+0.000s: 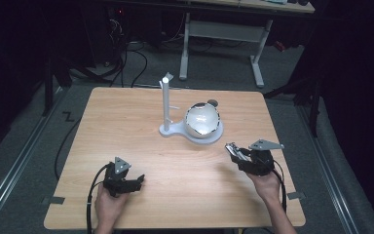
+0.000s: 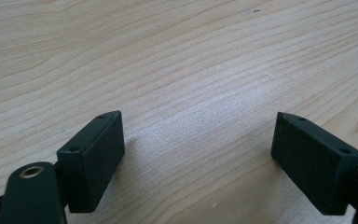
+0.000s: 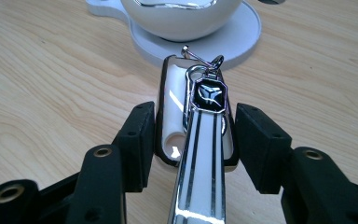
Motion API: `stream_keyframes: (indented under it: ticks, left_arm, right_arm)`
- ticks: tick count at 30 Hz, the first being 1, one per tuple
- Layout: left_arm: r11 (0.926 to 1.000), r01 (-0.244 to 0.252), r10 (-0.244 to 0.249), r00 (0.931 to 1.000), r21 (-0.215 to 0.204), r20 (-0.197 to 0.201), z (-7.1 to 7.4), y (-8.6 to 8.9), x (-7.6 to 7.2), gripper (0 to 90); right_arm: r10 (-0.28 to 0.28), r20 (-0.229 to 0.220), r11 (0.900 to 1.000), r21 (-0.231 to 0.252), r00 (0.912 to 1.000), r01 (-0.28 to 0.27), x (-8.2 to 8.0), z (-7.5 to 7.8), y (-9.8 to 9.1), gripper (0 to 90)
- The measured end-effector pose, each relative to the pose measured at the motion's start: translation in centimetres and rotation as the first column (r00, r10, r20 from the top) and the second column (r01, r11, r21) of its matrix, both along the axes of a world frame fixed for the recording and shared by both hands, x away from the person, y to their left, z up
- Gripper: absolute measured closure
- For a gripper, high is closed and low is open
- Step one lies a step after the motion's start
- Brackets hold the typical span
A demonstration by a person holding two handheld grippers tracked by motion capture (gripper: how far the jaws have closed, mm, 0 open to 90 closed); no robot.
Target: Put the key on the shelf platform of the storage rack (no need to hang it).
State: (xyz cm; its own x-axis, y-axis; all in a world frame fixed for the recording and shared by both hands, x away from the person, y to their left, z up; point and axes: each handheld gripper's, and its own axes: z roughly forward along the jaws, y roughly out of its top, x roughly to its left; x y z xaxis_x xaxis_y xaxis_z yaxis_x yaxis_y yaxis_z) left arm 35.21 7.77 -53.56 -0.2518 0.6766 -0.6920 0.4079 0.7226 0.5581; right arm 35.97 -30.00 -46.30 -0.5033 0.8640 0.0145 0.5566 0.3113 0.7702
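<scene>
Right gripper (image 3: pixel 191 135) clamps the car key fob (image 3: pixel 198 121) (chrome strap trailing), probably bound for the white stand (image 1: pixel 166 100); left gripper (image 2: pixel 198 158) rests wide open, empty.

High view: above near edge, facing forward-down over whole wooden table (image 1: pixel 175 161) | left gripper view: skims bare tabletop, close | right gripper view: low, near, faces white stand (image 3: pixel 242 35), shared with high view
</scene>
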Motion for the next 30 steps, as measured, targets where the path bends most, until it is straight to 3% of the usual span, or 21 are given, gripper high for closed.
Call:
stream_keyframes:
  ticks: [5, 12, 18, 22, 24, 26, 27, 30]
  left_arm:
    - [1.0, -0.001, 0.001, 1.0, 0.0, 0.0, 0.0, 0.0, 0.0, 17.5]
    - [0.9999, 0.005, -0.005, 1.0, 0.009, 0.006, 0.0, 0.0, 0.1, 17.5]
    - [1.0, -0.004, 0.004, 1.0, 0.006, 0.006, 0.0, 0.0, 0.2, 18.8]
    - [1.0, -0.002, 0.002, 1.0, 0.007, 0.006, 0.0, 0.0, 0.2, 18.8]
    - [1.0, -0.002, 0.002, 1.0, 0.008, 0.007, 0.0, 0.0, 0.2, 18.8]
    - [1.0, 0.006, -0.006, 1.0, 0.004, 0.006, 0.0, 0.1, 0.2, 18.7]
    - [0.9998, 0.003, -0.004, 1.0, -0.022, -0.007, 0.2, 0.1, 0.2, 17.5]
    - [0.999, 0.005, -0.006, 0.9999, -0.044, -0.013, 0.4, 0.4, 0.3, 16.9]
  right_arm:
    - [0.018, 0.001, 0.9998, 0.002, 0.9998, -0.018, 0.0, 0.5, 0.2, 49.9]
    - [0.072, -0.019, 0.9961, 0.053, 0.9972, -0.071, 0.8, 1.6, 0.8, 50.0]
    - [0.075, -0.022, 0.9956, 0.057, 0.9969, -0.074, 1.5, 2.2, 1.3, 50.0]
    - [0.082, -0.016, 0.996, 0.035, 0.9965, -0.082, 2.1, 3.2, 1.2, 50.1]
    - [0.081, -0.008, 0.9952, 0.055, 0.9967, -0.08, 2.5, 3.7, 1.1, 50.1]
    - [0.08, -0.007, 0.9944, 0.069, 0.9968, -0.079, 2.9, 4.3, 1.1, 50.1]
    - [0.08, -0.002, 0.9949, 0.062, 0.9968, -0.079, 3.1, 4.5, 1.2, 50.1]
    - [0.09, -0.003, 0.9932, 0.075, 0.996, -0.089, 3.7, 4.9, 1.6, 50.1]
